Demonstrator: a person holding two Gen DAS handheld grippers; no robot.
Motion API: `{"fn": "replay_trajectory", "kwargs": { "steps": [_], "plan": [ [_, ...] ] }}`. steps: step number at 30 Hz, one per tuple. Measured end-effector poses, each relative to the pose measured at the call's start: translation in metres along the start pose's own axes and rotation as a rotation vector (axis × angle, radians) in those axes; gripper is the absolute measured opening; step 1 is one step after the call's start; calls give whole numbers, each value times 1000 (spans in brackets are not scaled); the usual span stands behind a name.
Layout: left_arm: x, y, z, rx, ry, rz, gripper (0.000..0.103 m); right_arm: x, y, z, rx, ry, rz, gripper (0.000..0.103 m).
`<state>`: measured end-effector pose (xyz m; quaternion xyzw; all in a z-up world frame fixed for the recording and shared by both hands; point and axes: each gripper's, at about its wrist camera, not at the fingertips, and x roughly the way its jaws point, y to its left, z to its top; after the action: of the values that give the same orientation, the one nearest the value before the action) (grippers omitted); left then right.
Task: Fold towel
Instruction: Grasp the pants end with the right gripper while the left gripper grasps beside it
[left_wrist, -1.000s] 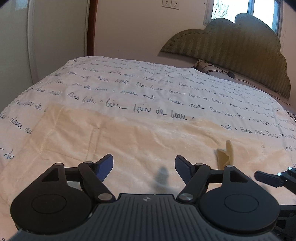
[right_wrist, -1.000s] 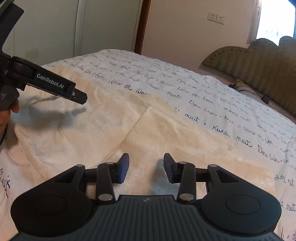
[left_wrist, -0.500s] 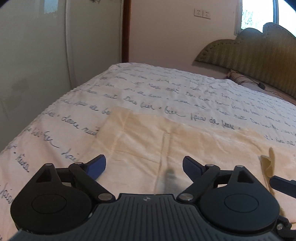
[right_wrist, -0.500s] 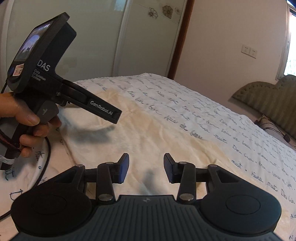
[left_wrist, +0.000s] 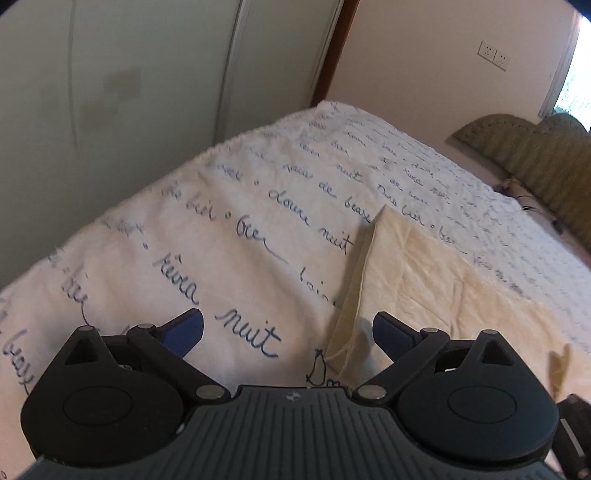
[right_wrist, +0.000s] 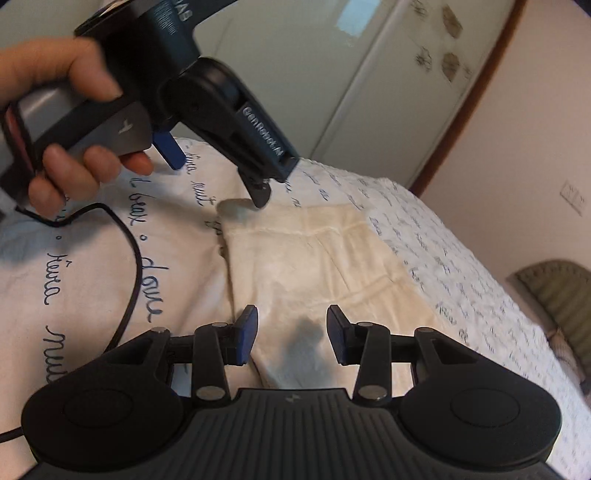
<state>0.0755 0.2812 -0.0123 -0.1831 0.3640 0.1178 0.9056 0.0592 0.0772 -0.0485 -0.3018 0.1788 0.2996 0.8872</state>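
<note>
A cream towel (left_wrist: 424, 277) lies flat on the bed, its left edge and far left corner in the left wrist view. My left gripper (left_wrist: 288, 328) hovers over that edge. Its jaws are opening wide; the towel's edge lies below the gap near the right finger, and nothing is pinched. In the right wrist view the towel (right_wrist: 314, 258) runs away from me. My right gripper (right_wrist: 291, 325) hangs partly open above its near end with nothing held. A hand (right_wrist: 62, 110) holds the left gripper (right_wrist: 216, 175) over the towel's far left corner.
A white bedspread (left_wrist: 229, 236) with blue handwriting covers the bed. Pale wardrobe doors (left_wrist: 129, 92) stand beyond its left edge, and a green headboard (left_wrist: 535, 147) is at the far right. A black cable (right_wrist: 129, 266) trails across the bedspread beside the towel.
Both grippers have swung left across the bed toward the towel's left edge. The left jaws have spread wider. The left gripper and the hand now fill the right view's upper left.
</note>
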Motion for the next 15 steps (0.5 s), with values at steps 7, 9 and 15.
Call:
{"fn": "replay_trajectory", "kwargs": {
  "steps": [7, 9, 15],
  "plan": [
    [9, 15, 3, -72, 73, -126, 99, 11, 28, 2, -149, 25, -61, 40],
    [8, 17, 2, -93, 73, -144, 99, 20, 34, 0, -184, 46, -79, 40],
    [13, 23, 5, -161, 92, -207, 99, 42, 50, 11, -291, -4, -146, 38]
  ]
}}
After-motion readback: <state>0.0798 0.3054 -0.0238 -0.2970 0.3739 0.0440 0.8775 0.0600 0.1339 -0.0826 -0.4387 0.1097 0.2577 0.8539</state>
